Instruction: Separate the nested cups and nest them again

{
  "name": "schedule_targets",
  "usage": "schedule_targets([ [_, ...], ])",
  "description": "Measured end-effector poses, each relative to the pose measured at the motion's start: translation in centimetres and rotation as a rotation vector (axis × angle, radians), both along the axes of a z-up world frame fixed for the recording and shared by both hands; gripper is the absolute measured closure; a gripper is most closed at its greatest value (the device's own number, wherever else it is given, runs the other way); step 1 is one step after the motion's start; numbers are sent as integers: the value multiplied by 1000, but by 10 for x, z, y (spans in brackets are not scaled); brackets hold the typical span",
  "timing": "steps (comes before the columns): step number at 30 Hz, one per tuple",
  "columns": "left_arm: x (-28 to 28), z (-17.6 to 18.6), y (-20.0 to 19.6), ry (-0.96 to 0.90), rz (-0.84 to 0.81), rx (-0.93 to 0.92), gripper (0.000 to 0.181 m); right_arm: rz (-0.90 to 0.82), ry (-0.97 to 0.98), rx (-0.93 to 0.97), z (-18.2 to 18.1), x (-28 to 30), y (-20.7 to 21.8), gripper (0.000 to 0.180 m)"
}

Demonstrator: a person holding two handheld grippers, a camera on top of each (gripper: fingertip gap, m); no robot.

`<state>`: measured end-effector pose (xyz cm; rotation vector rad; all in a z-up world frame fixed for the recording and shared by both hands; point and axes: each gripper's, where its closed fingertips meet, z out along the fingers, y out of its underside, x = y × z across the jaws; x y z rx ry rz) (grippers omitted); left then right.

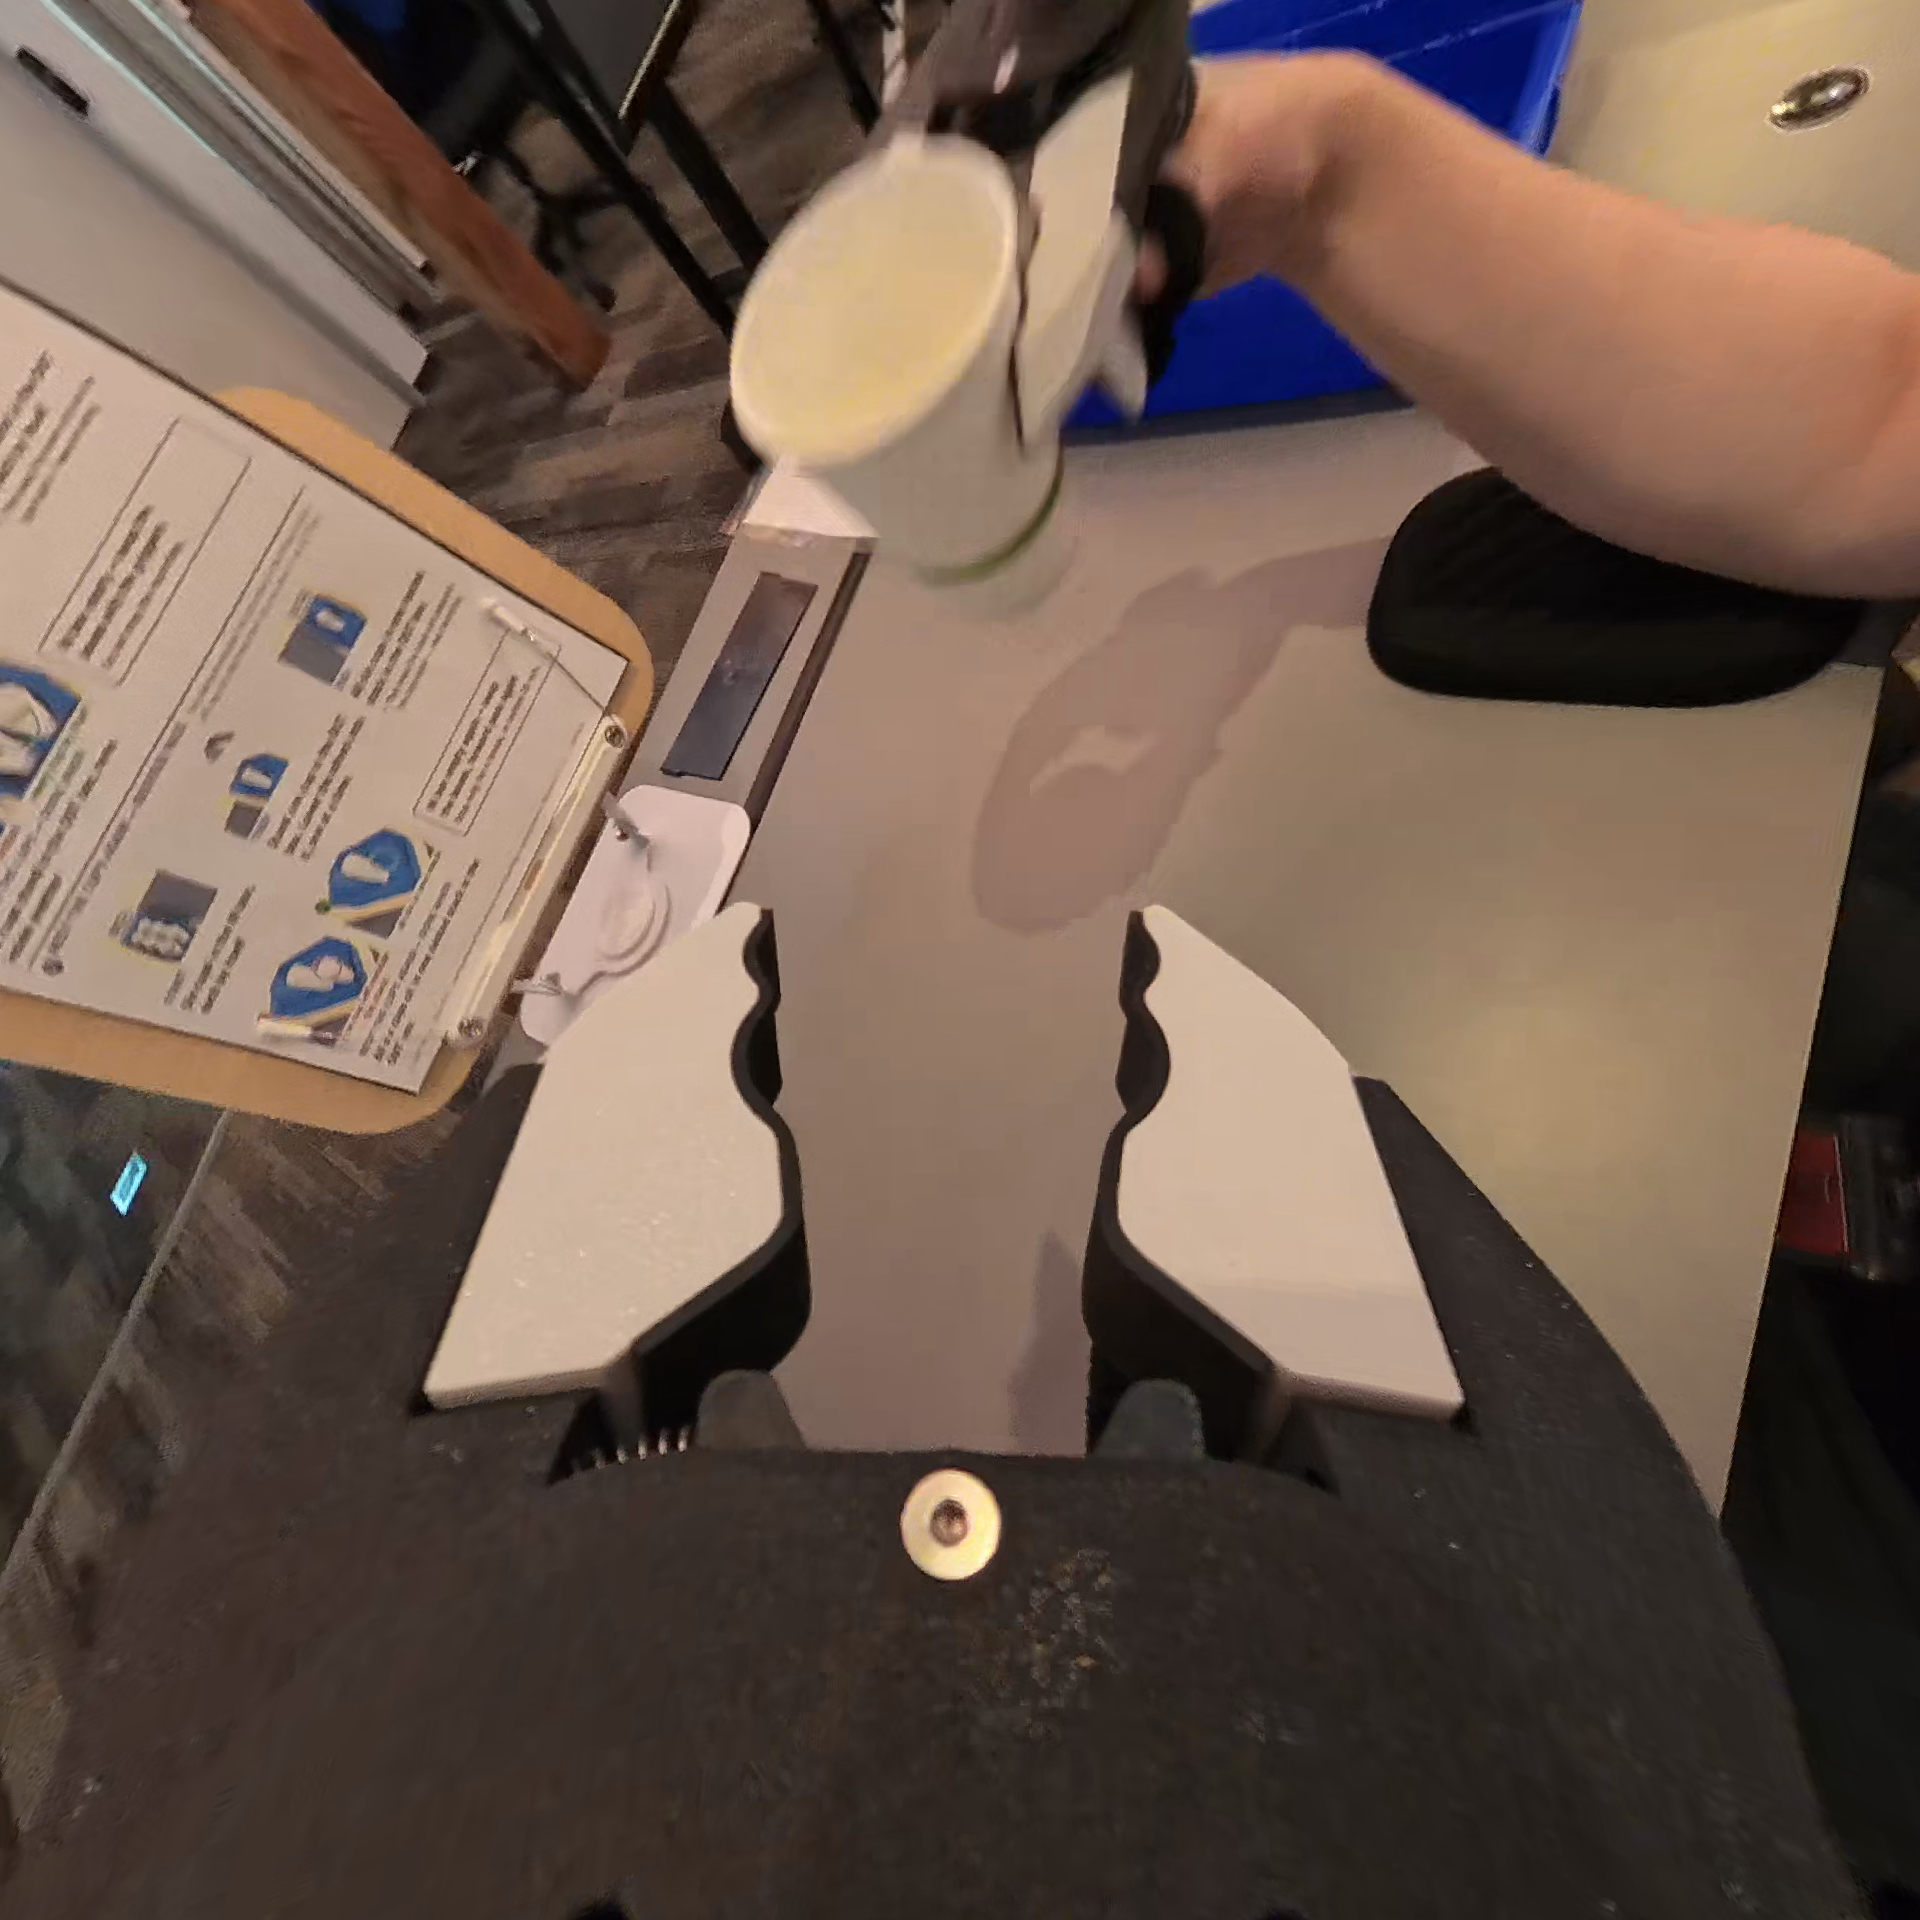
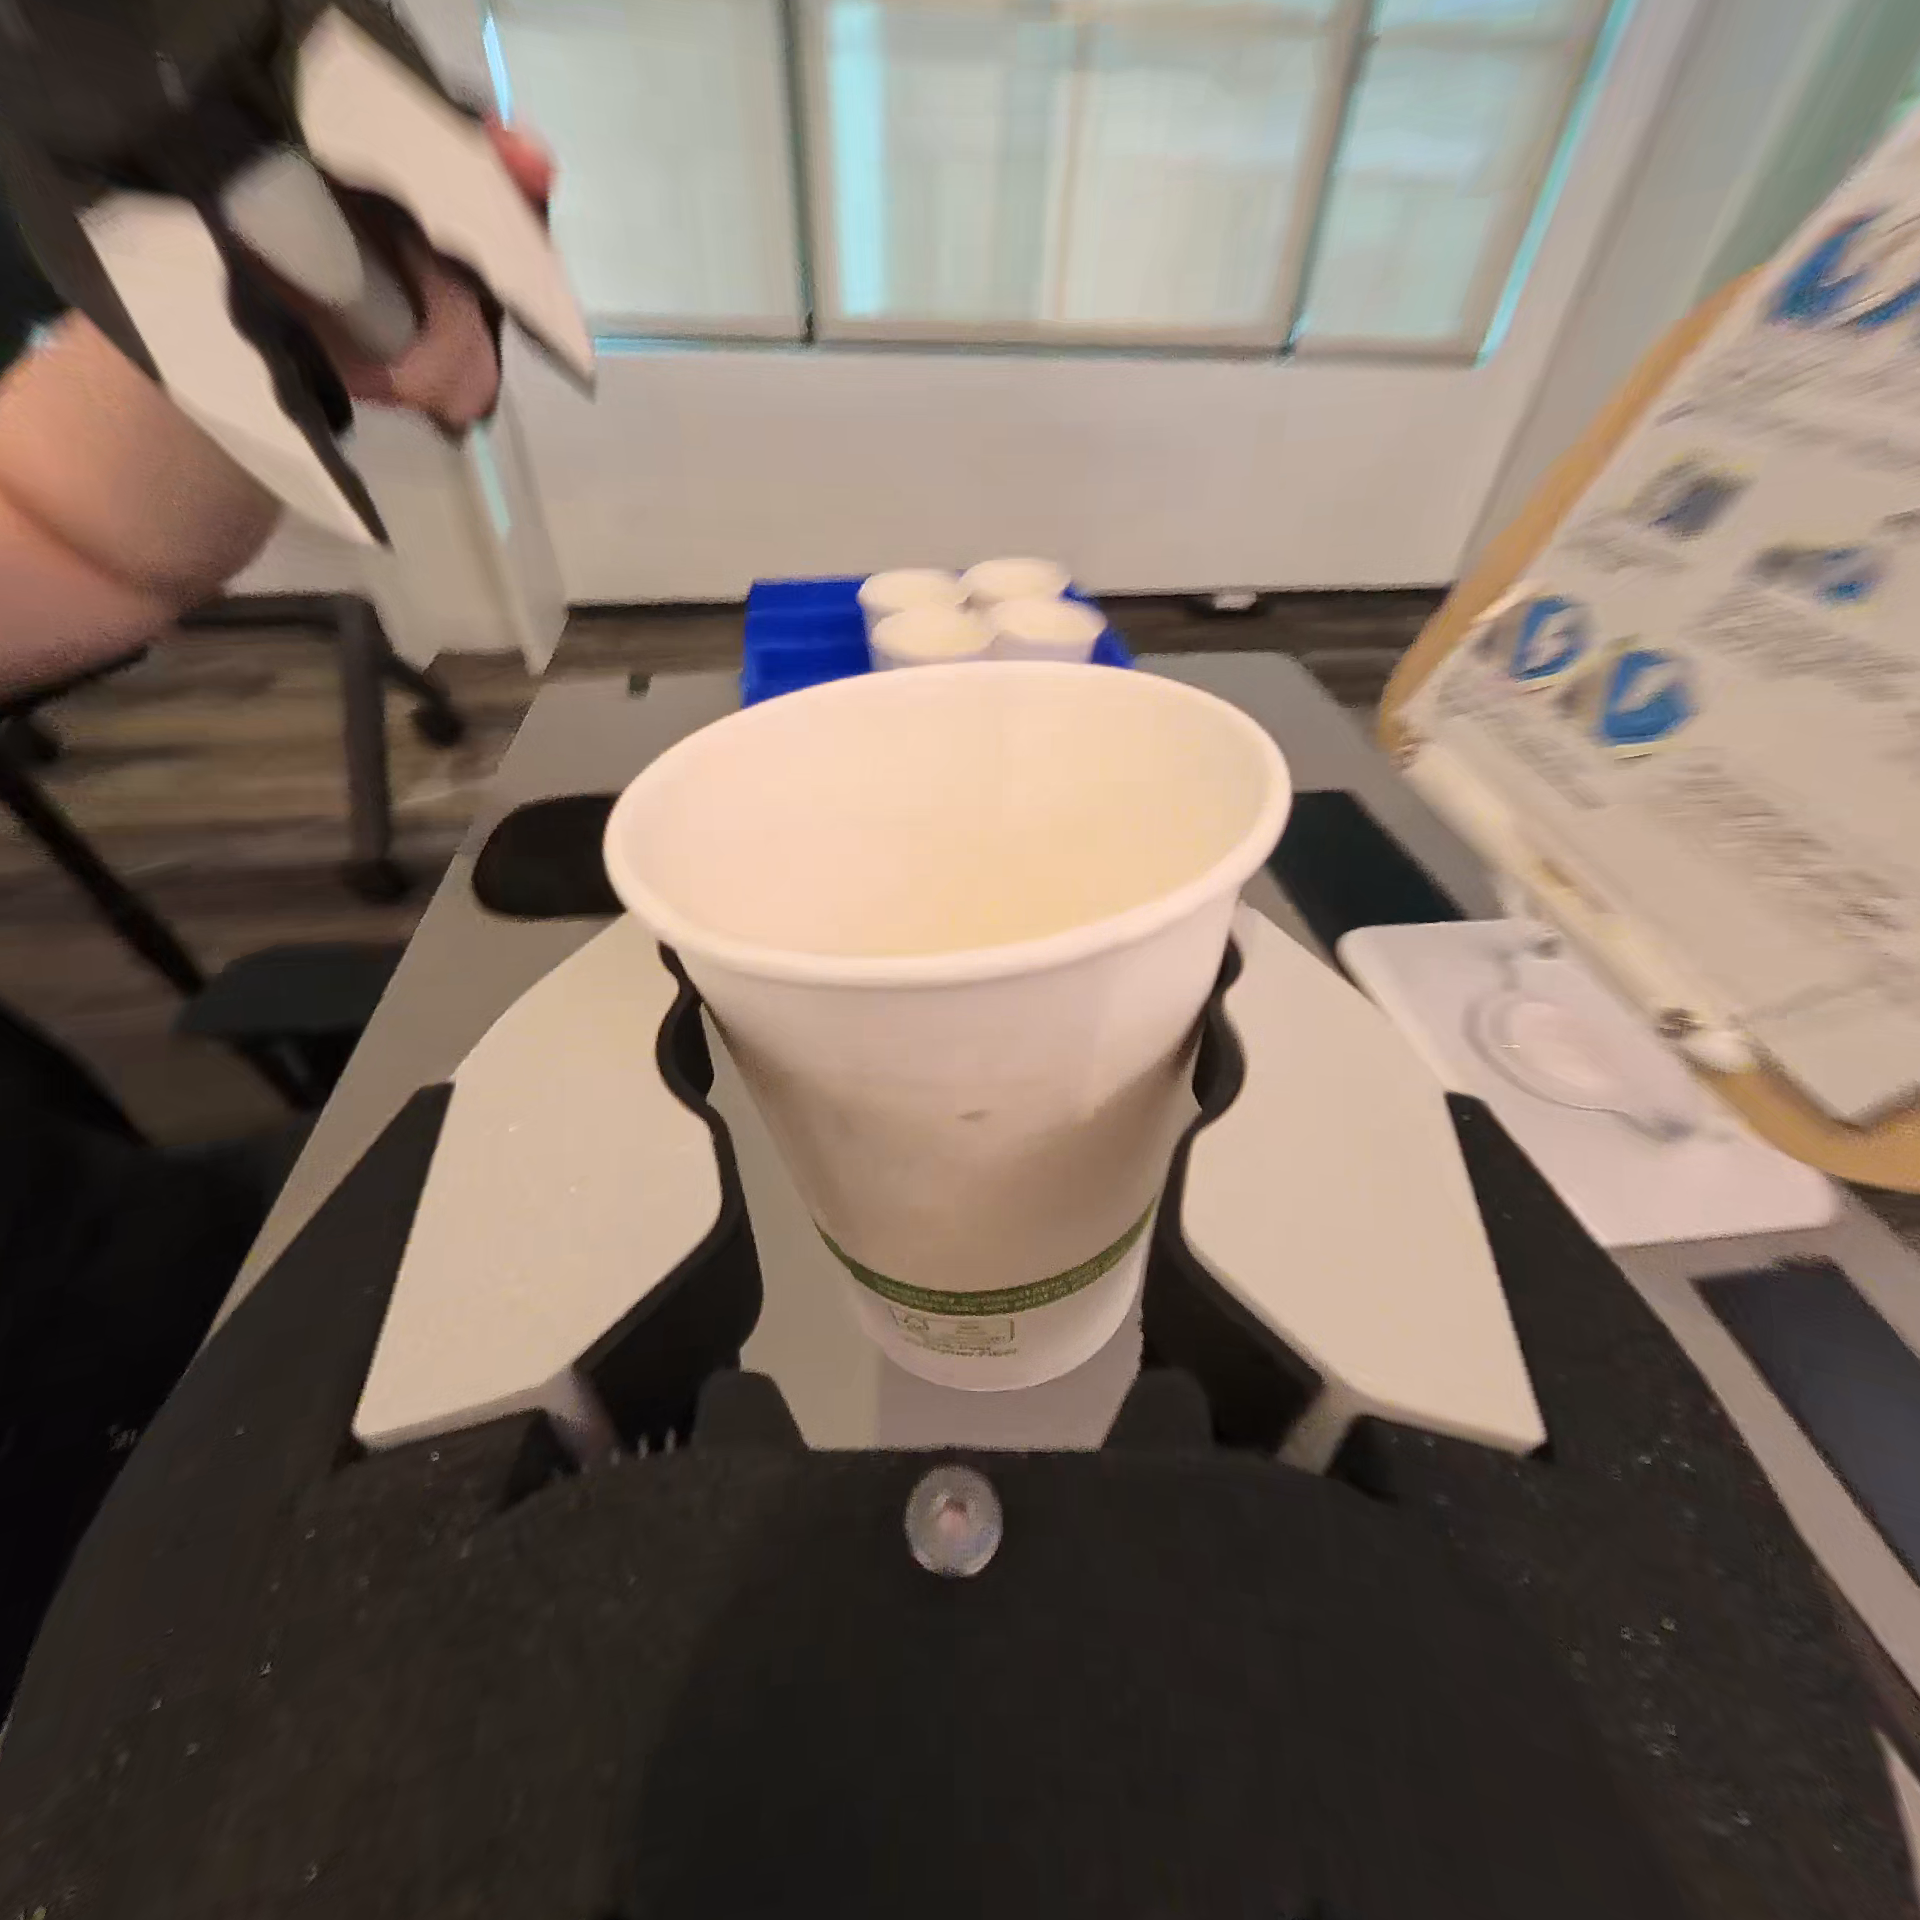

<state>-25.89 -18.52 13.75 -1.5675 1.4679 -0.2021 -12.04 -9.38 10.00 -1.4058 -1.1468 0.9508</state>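
My right gripper (image 2: 951,977) is shut on a white paper cup (image 2: 951,1039) with a green band near its base, gripping its side walls with the mouth facing away from the camera. The inside looks empty. In the left wrist view the same cup (image 1: 883,322) hangs tilted and blurred above the grey table (image 1: 1351,935), held by the right gripper (image 1: 1070,260). My left gripper (image 1: 951,935) is open and empty, low over the table and well short of the cup. It also shows at the upper left of the right wrist view (image 2: 343,291).
Several more white cups (image 2: 977,613) stand in a blue bin (image 2: 790,634) at the table's far end. A printed sign on a tan board (image 1: 260,727) stands on a white base (image 1: 655,894) at the table's side. A black chair (image 1: 1558,592) sits beside the table.
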Motion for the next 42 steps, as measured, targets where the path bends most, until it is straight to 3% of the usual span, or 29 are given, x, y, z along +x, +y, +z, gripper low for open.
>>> schedule_targets([
  [3,-11,-14,1,-17,39,-18,119,-206,66,44,21,60,15,88],
  [11,-18,-44,5,-14,69,-53,122,-800,124,185,31,215,49,88],
  [14,-22,-51,7,-9,74,-73,123,-1073,182,254,25,291,54,88],
  [17,-28,-58,8,3,85,-85,123,-1211,222,259,5,345,50,88],
  [21,-36,-64,9,30,100,-92,123,-1283,271,236,-17,385,49,88],
  [29,-38,-69,6,47,102,-98,124,-1274,360,160,-52,404,68,87],
  [42,-19,-78,3,89,64,-105,124,-1270,159,-18,-107,401,81,86],
])
